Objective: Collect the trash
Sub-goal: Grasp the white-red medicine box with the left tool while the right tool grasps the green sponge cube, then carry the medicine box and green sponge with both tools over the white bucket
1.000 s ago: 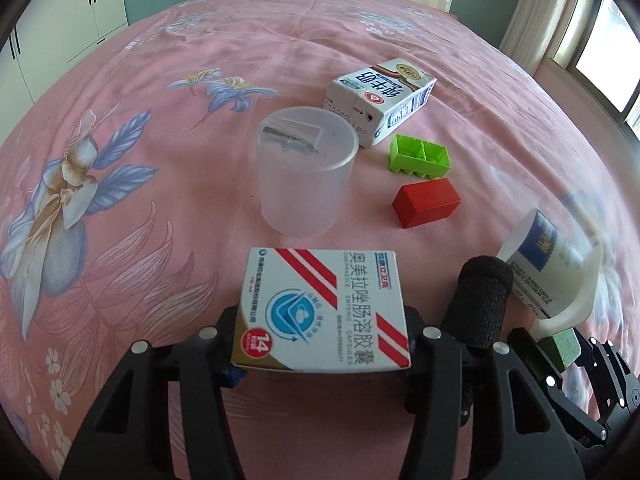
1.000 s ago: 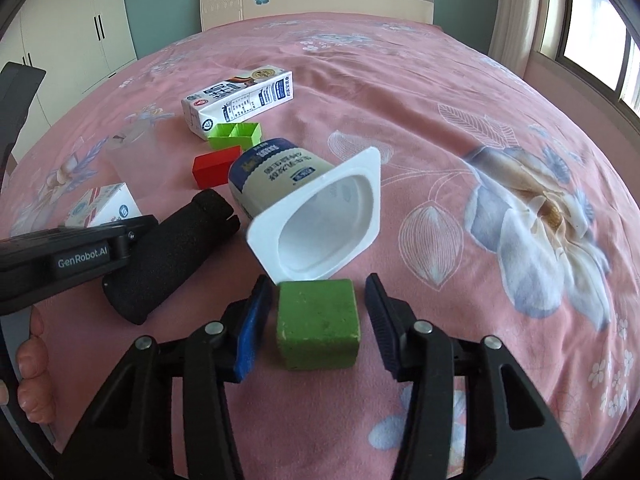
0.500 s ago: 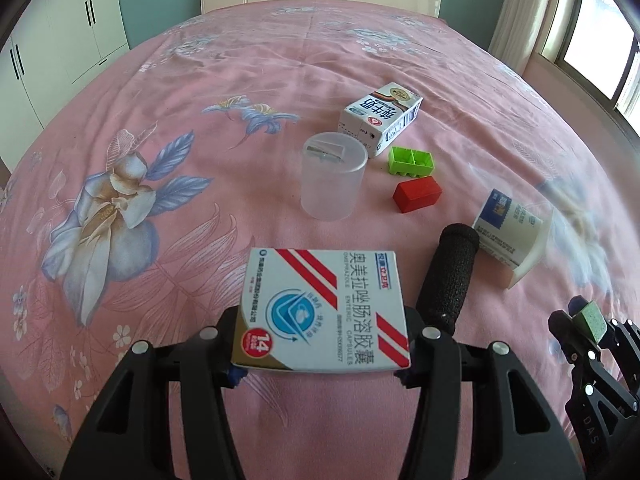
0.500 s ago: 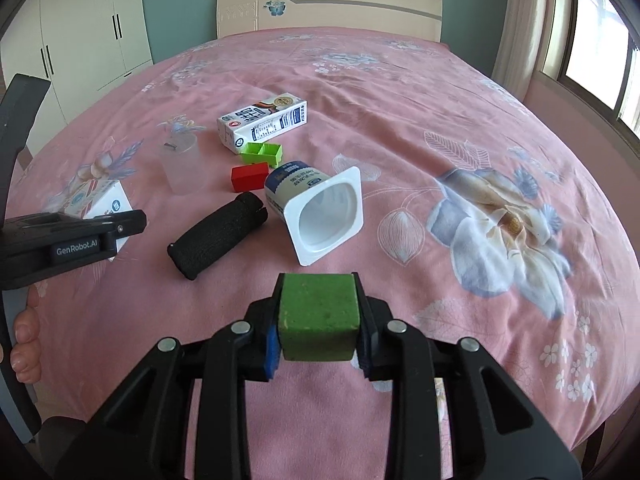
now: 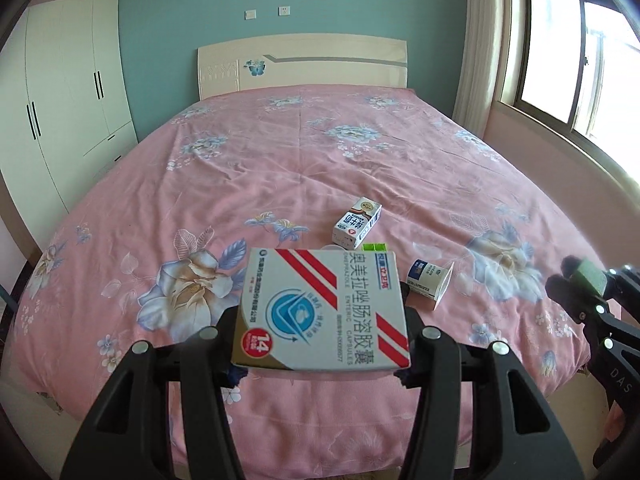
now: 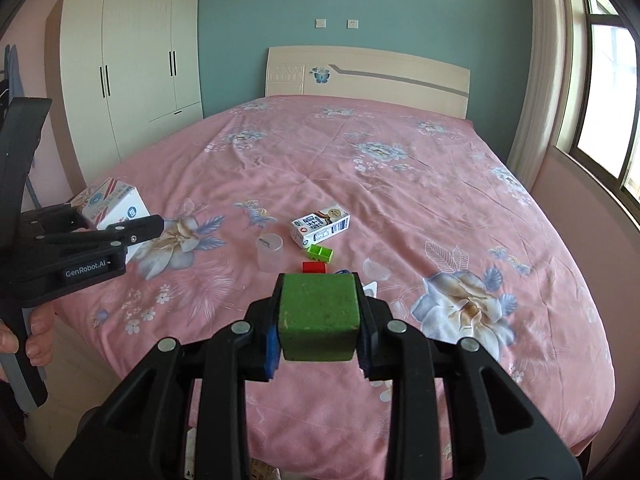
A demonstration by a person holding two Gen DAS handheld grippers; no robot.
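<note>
While both grippers hang above the near edge of a pink flowered bed (image 5: 280, 168), each holds one piece of rubbish clear of the cover. The left gripper (image 5: 320, 344) is clamped on a white medicine box (image 5: 322, 312) with red stripes and a blue emblem, its jaws pressed against the box's two sides; seen from the right wrist camera, the same box (image 6: 114, 202) sits in that gripper (image 6: 120, 232) at the left of the frame, with the fingers of a hand (image 6: 36, 328) wrapped around its handle. The right gripper (image 6: 318, 330) is closed tight on a green block (image 6: 318, 316), which fills the space between its pads. Left on the bed, well beyond both grippers, are a milk carton (image 6: 320, 226) lying on its side, a clear plastic cup (image 6: 270, 252) turned mouth down, a light green tray (image 6: 320, 254) and a red block (image 6: 314, 267) just in front of the carton. A yogurt cup (image 5: 430, 284) lies tipped over to the right of the medicine box in the left wrist view; in the right wrist view what may be its rim peeks from behind the green block. A white wardrobe (image 6: 132, 88) and a pale headboard (image 6: 368, 76) stand against the blue wall.
</note>
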